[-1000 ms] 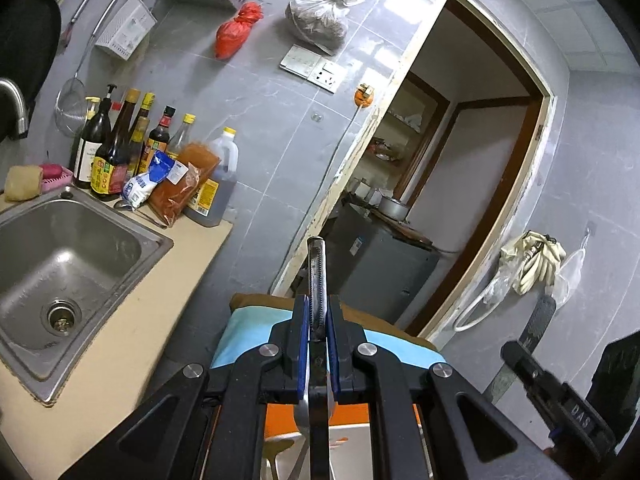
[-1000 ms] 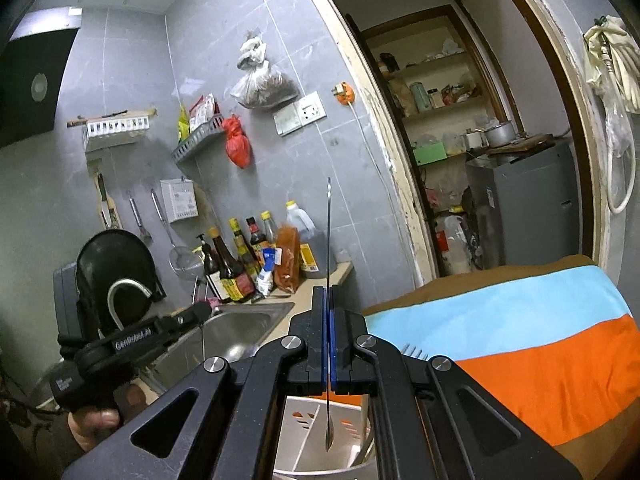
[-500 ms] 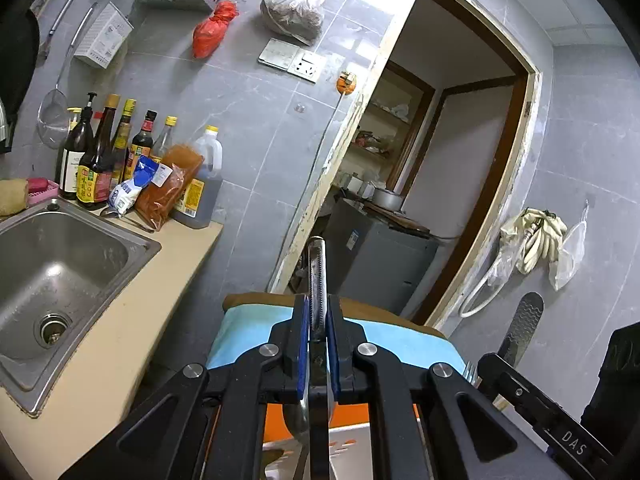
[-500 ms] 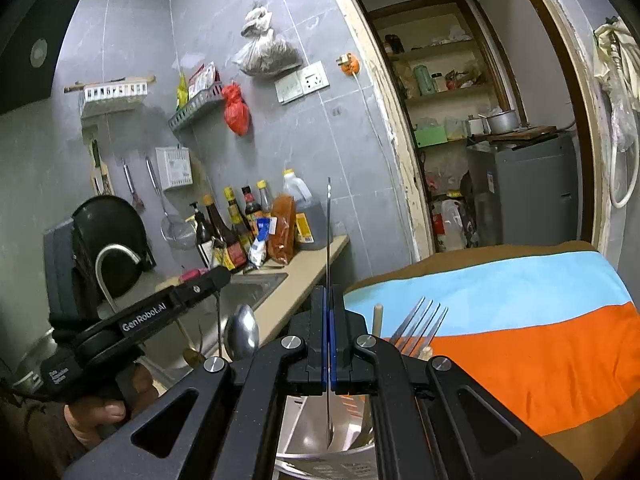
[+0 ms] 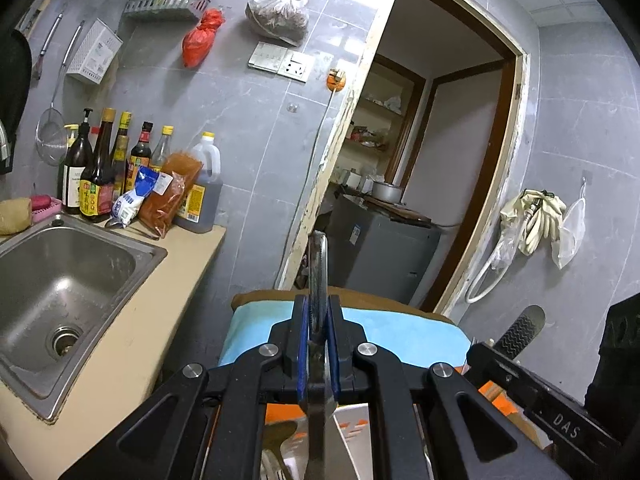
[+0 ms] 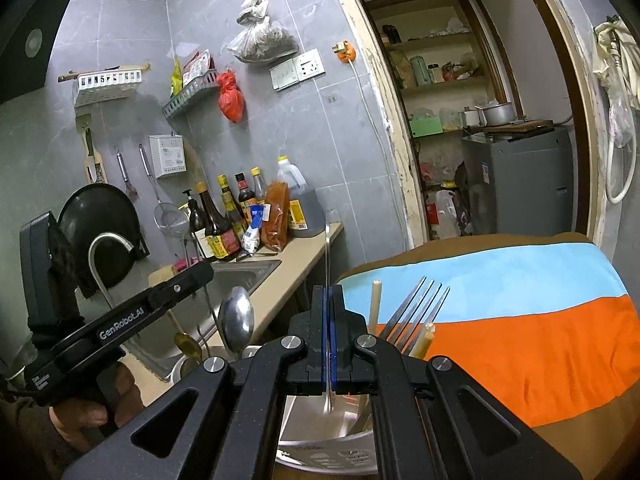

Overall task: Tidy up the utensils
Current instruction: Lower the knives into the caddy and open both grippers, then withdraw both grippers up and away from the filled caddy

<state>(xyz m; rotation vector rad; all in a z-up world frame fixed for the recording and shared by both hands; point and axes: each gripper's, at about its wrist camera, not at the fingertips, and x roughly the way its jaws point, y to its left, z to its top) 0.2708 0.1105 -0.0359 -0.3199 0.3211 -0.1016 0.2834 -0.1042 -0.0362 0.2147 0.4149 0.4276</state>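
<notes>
two grippers show across the views, each pinching a utensil edge-on. from the left wrist, the left gripper (image 5: 318, 354) has its blue pads pressed against a thick metal utensil handle (image 5: 318, 276) that stands upright between them, its lower part running down toward a white holder (image 5: 352, 424) below. behind it lies a striped cloth (image 5: 400, 336) in blue and orange, and to the left a steel sink (image 5: 60, 280) is set in a beige counter (image 5: 160, 312) with sauce bottles (image 5: 104, 168) lined against the grey tile wall. at lower right the right gripper (image 5: 486, 354) reaches in, with a ridged metal handle (image 5: 520, 332) standing up from its tip. from the right wrist, the right gripper (image 6: 329, 340) has its pads squeezed together on a very thin flat utensil (image 6: 327, 264) seen edge-on, upright, its lower end hanging inside a metal-lined utensil holder (image 6: 320, 452). a fork (image 6: 416, 308), a pale chopstick (image 6: 374, 304) and a spoon (image 6: 238, 318) stand in or near that holder. at left a hand (image 6: 86, 404) grips the handle of the left gripper (image 6: 200, 272), which points toward the sink (image 6: 240, 270).
</notes>
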